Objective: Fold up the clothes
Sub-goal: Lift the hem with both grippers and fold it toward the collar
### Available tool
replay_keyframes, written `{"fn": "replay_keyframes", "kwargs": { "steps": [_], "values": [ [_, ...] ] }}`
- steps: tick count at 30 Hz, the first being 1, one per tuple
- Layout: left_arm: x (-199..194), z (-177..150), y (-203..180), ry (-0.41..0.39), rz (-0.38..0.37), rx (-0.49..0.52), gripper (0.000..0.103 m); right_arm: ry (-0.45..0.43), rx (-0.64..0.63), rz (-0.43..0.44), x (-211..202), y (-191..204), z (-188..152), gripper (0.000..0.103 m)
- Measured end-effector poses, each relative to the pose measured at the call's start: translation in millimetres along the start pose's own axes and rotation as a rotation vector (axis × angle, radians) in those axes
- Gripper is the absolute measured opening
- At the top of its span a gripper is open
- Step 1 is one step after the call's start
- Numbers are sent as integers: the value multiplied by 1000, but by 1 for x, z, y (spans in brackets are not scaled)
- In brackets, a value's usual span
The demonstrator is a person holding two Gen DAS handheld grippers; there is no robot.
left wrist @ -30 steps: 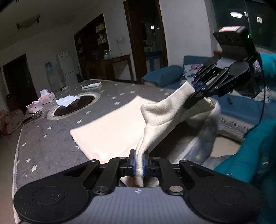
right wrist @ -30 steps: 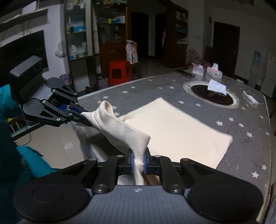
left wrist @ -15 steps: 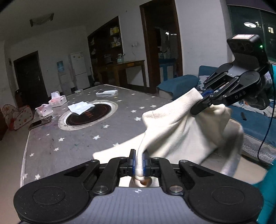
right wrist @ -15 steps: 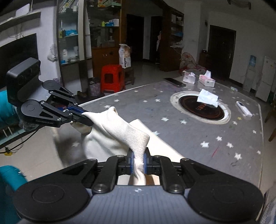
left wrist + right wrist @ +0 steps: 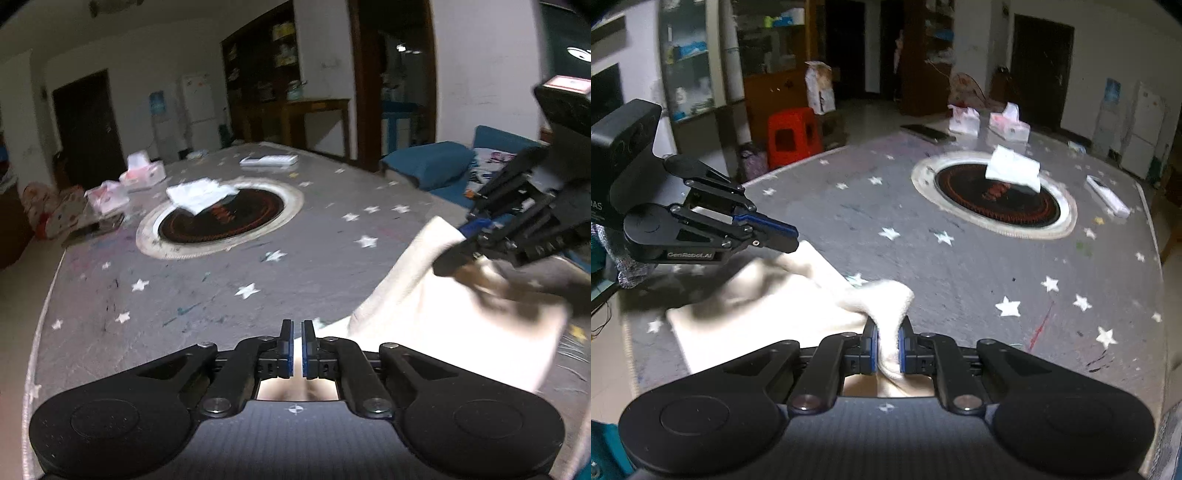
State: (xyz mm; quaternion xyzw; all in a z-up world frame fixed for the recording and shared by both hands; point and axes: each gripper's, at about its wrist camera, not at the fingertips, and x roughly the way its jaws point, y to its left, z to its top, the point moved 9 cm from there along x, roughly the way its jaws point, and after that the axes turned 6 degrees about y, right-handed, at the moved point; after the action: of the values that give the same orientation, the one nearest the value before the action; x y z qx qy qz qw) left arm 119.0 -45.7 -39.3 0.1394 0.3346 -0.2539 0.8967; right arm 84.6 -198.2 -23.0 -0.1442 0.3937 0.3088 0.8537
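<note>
A cream cloth (image 5: 768, 295) lies folded at the near edge of the grey star-patterned table (image 5: 960, 266). My right gripper (image 5: 887, 347) is shut on a bunched corner of the cloth, just above the table. In the left wrist view the cloth (image 5: 443, 314) lies at right, with the right gripper (image 5: 465, 240) holding its far corner. My left gripper (image 5: 294, 347) has its jaws nearly together with nothing between them. It also shows in the right wrist view (image 5: 790, 236), just above the cloth's left side, apart from it.
A round black hotplate (image 5: 995, 199) with a white tissue (image 5: 1012, 170) on it sits mid-table. Tissue boxes (image 5: 1008, 125), a phone (image 5: 927, 133) and a remote (image 5: 1108, 195) lie at the far side. A red stool (image 5: 792, 136) and a blue sofa (image 5: 424, 166) stand beyond the table.
Both grippers carried the cloth's lifted edge forward and down, folding it over. The left gripper has let go of the cloth; the right still holds its corner.
</note>
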Motion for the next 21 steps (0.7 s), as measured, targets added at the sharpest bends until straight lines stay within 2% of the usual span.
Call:
{"fn": "replay_keyframes", "kwargs": {
  "steps": [5, 9, 11, 13, 15, 18, 20, 21],
  "values": [
    [16, -3, 15, 24, -11, -78, 4, 42, 85, -10, 29, -15, -7, 12],
    [2, -4, 11, 11, -57, -85, 8, 74, 129, -14, 43, -26, -17, 18],
    [-3, -6, 1, 12, -69, -49, 20, 67, 142, -20, 44, -27, -19, 20],
    [-1, -10, -8, 25, -66, -6, 38, 56, 152, -23, 41, -27, -19, 22],
    [3, -15, -14, 44, -52, 38, 40, 54, 155, -21, 41, -28, -19, 24],
    [14, -19, -19, 71, -57, 59, 39, 54, 157, -19, 39, -28, -20, 25],
    [17, -19, -20, 75, -51, 74, 24, 50, 157, -18, 37, -28, -20, 25],
    [18, -19, -21, 75, -46, 81, 5, 49, 156, -17, 36, -28, -20, 25]
  ]
}}
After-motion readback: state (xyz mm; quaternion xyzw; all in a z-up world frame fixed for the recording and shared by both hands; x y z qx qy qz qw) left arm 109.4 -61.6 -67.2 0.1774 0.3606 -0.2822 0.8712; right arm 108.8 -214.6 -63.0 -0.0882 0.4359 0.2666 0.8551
